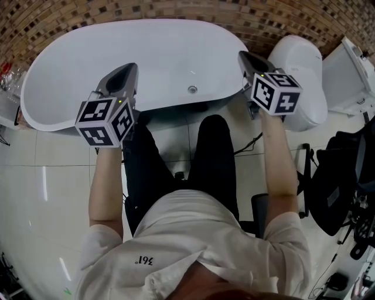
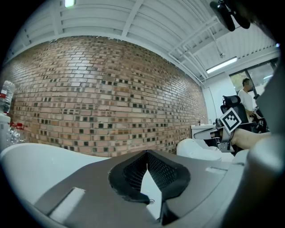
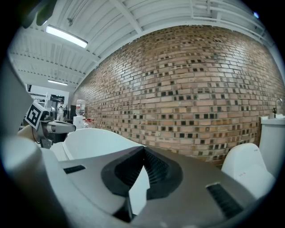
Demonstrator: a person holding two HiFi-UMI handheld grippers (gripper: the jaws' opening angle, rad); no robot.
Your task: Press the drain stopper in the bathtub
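Head view, near to far: the person's dark-trousered legs [image 1: 176, 158] stand against the near rim of the white bathtub [image 1: 70, 76], whose long axis runs left to right across the body; the left gripper [image 1: 125, 71] and the right gripper [image 1: 244, 57] are held over that near rim, well apart, each pointing away from the person toward the brick wall [image 1: 176, 12]. In the left gripper view, the left gripper [image 2: 147, 156] has its jaws brought together at the tips with nothing between them; the right gripper [image 3: 143, 149] reads the same in its own view, tips meeting and empty; both cameras look level at the brickwork, so neither shows the tub floor. The drain stopper [image 1: 192, 89], a small round metal disc, sits on the tub floor close to the near wall, between the two grippers and below both; it lies to the right of the left gripper and to the left of the right gripper, the right appearing slightly nearer, though the margin is small. Either tip would have to swing inward and tilt steeply down to bear on it. A white toilet [image 1: 304, 64] stands just beyond the tub's right end.
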